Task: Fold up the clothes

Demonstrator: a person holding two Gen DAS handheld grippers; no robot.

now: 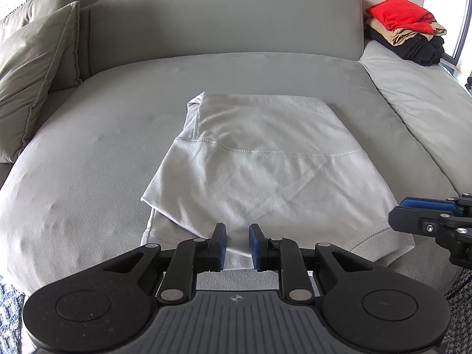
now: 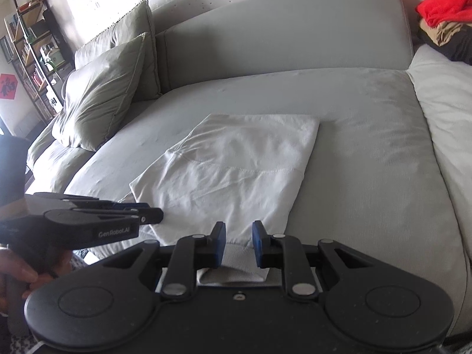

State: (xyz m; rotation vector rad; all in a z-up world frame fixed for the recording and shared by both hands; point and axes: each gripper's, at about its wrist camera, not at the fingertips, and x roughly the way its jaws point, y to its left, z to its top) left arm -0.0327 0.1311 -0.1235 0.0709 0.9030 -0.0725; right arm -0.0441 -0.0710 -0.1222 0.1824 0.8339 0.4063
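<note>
A white garment (image 1: 259, 159) lies partly folded on the grey sofa seat (image 1: 88, 147), with a stitched hem across its middle and a ribbed band at its near right corner. It also shows in the right wrist view (image 2: 236, 171). My left gripper (image 1: 237, 244) is open over the garment's near edge, with cloth between the jaws. My right gripper (image 2: 239, 244) is open over the ribbed band (image 2: 236, 253) at the near corner. The right gripper shows side-on in the left wrist view (image 1: 413, 215), and the left gripper in the right wrist view (image 2: 118, 215).
Two grey-green cushions (image 1: 32, 67) lean at the sofa's left end. A pile of folded clothes, red on top of tan and black (image 1: 407, 26), sits at the far right. A bookshelf (image 2: 32, 56) stands beyond the sofa's left end.
</note>
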